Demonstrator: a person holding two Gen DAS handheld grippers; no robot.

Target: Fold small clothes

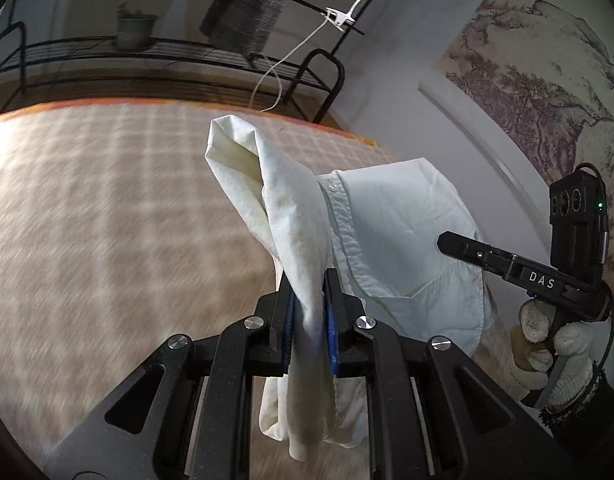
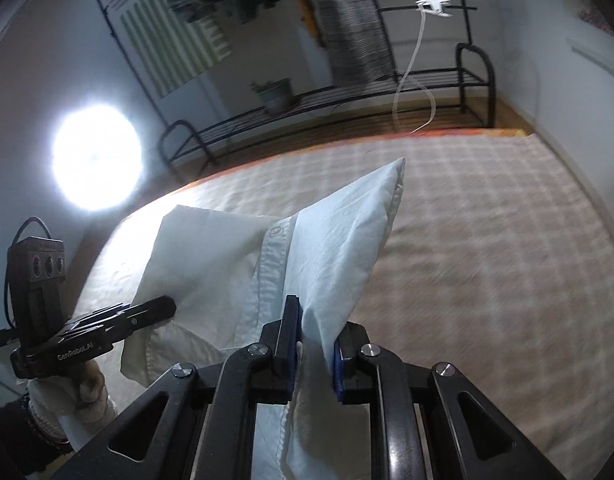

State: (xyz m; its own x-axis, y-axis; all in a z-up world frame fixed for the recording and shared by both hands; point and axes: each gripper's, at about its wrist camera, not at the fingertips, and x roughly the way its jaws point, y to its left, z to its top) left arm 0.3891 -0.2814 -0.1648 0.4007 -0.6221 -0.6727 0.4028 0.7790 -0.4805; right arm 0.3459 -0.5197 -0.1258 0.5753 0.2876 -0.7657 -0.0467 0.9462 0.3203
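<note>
A small white button-up shirt (image 1: 391,236) hangs in the air between both grippers, above the checked bed cover (image 1: 107,208). My left gripper (image 1: 309,280) is shut on a bunched fold of the shirt, cloth spilling above and below its blue pads. At the right edge of the left wrist view, a gloved hand carries the right gripper (image 1: 441,240), its tip against the shirt. In the right wrist view, my right gripper (image 2: 317,320) is shut on another fold of the shirt (image 2: 327,240), near the button placket. At lower left the left gripper (image 2: 171,306) shows, its tip on the cloth.
The beige checked cover (image 2: 487,260) spreads wide below, with an orange edge at the far side. Behind it stands a black metal rack (image 2: 347,100) with a potted plant (image 2: 275,94) and hanging clothes. A bright lamp (image 2: 97,156) glares at left. A painted wall hanging (image 1: 547,80) is at right.
</note>
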